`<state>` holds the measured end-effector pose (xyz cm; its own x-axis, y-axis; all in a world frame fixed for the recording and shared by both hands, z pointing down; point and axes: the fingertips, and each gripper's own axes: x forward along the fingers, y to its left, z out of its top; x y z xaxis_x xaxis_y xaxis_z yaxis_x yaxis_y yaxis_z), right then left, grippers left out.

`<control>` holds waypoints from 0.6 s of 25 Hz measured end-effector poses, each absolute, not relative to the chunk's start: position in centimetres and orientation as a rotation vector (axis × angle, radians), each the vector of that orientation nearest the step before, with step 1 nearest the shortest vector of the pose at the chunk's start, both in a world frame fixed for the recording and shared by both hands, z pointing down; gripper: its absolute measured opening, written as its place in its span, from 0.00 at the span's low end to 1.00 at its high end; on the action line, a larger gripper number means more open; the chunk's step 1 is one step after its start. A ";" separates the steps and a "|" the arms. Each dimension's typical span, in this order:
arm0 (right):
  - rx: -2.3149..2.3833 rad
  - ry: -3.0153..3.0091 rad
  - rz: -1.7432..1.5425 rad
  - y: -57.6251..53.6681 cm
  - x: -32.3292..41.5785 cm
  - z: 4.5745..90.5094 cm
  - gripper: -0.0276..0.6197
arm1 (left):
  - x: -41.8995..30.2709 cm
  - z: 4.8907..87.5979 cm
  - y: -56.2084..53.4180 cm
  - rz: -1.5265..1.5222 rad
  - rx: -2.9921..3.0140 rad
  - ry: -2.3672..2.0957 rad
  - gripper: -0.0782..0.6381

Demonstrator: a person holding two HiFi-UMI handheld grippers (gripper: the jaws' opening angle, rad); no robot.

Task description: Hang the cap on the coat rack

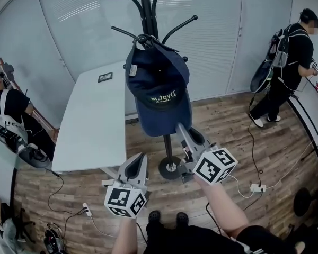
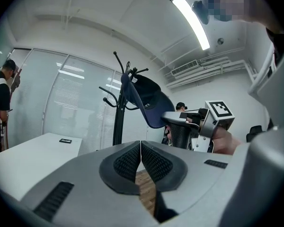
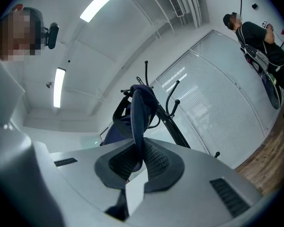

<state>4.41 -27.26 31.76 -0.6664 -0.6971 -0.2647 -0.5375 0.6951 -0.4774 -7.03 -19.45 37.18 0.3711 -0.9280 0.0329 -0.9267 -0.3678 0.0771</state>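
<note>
At far left a person (image 1: 10, 107) sits beside a long white table (image 1: 95, 120). Just right of the table's near end, the left gripper (image 1: 140, 160) hangs low with its jaws pressed together on nothing, apparently kept clear as the spare hand. In the centre stands the black coat rack (image 1: 146, 9). The navy cap (image 1: 159, 89) hangs on it, its back strap seemingly looped over a short hook (image 1: 143, 38), brim pointing down. The right gripper (image 1: 181, 128) reaches up from below, jaws clamped on the brim's edge, probably to steady the cap while it settles. Letting go looks like the only step remaining. At far right another person (image 1: 291, 52) stands on the wood floor (image 1: 228, 131).
</note>
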 end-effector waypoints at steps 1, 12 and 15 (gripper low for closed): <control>-0.968 2.478 -0.505 -27.2 4.3 32.0 0.11 | -7.1 37.2 -19.7 -0.022 2.539 -1.703 0.14; -1.114 2.468 -0.524 -27.4 4.3 34.4 0.11 | -6.1 37.2 -21.7 0.007 2.632 -1.539 0.14; -1.164 2.455 -0.535 -27.6 4.4 35.3 0.11 | -6.0 37.3 -21.8 0.016 2.655 -1.495 0.14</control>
<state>4.39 -27.58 35.35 -0.5902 -0.7901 -0.1657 -0.6495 0.5866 -0.4838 -5.97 -21.77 37.31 0.5195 -0.8527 0.0552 -0.8536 -0.5151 0.0770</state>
